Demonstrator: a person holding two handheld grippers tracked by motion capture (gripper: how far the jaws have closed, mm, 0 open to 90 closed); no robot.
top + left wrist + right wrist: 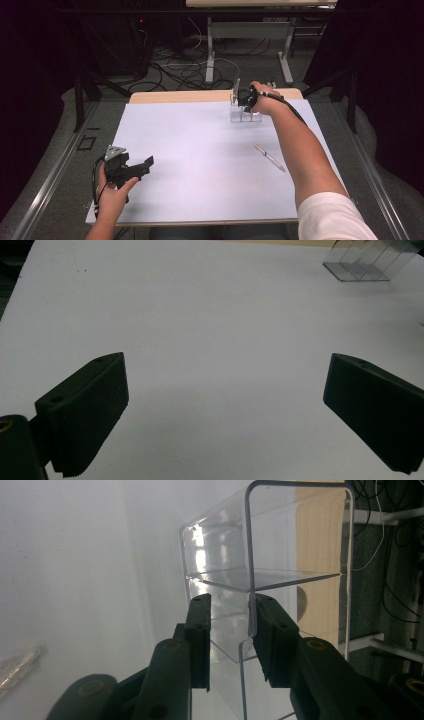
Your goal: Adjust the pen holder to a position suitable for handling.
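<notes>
A clear acrylic holder point(245, 116) with several compartments stands at the far right of the white sheet point(200, 150). My right gripper point(242, 100) hovers at its top. In the right gripper view the jaws of the right gripper point(230, 600) straddle the front wall of the holder point(265, 555). The right pad lies at the wall and a gap shows on the left side, so it is open. My left gripper point(142, 169) rests low at the near left, and its jaws stand wide open point(225, 375) over bare sheet. The holder point(357, 265) shows far off in the left gripper view.
A slim clear tube-like item point(270, 157) lies on the sheet right of centre, near the right forearm, and it also appears as the tube-like item point(17, 667) in the right gripper view. The wooden table edge point(175, 96) runs behind the sheet. Cables and table legs lie on the floor beyond.
</notes>
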